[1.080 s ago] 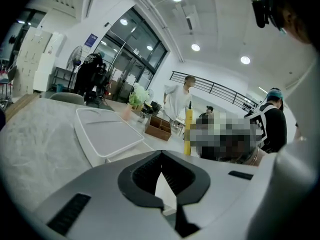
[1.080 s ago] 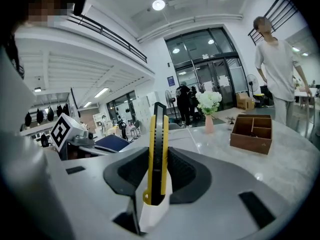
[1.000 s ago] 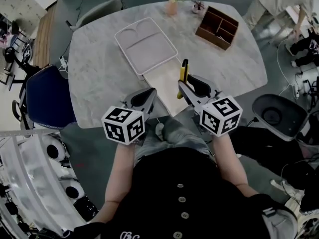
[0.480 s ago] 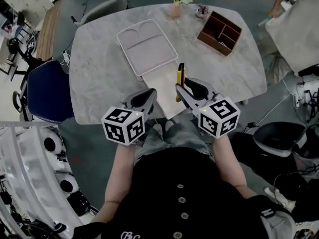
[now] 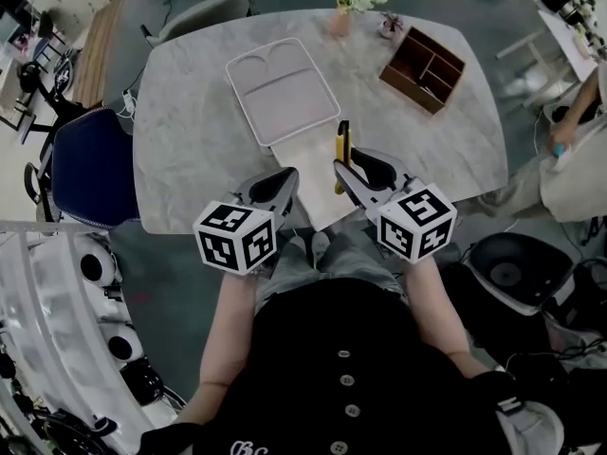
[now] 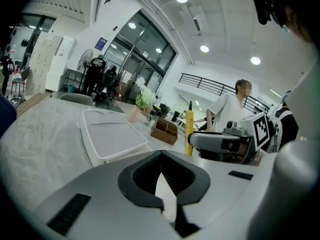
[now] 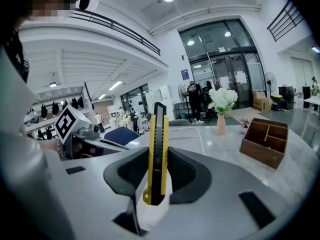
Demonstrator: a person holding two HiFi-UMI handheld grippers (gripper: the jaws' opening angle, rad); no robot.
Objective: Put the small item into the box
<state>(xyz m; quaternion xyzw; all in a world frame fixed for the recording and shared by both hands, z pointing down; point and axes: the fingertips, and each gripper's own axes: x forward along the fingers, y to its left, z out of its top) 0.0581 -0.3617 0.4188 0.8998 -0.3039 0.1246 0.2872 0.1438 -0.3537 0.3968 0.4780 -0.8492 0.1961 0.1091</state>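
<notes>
Left tool (image 5: 287, 178): jaws together, nothing held; well short of the box (image 7: 260, 153).
Right tool (image 7: 159, 171): clamped on the upright yellow knife (image 7: 157, 144), also well short of the box.
Box: compartments look empty.
Progress: knife in grip; carry-over and release remain.

The camera on my head looks steeply down, past my chest, onto my left gripper (image 5: 285, 178), my right gripper (image 5: 342, 171) and the marble table (image 5: 190, 131) ahead of them. Each gripper's own camera sits close behind its jaws, facing low across the table. All three views share the white tray (image 5: 282, 88) ahead of the grippers; each gripper view also catches the other gripper beside it.
</notes>
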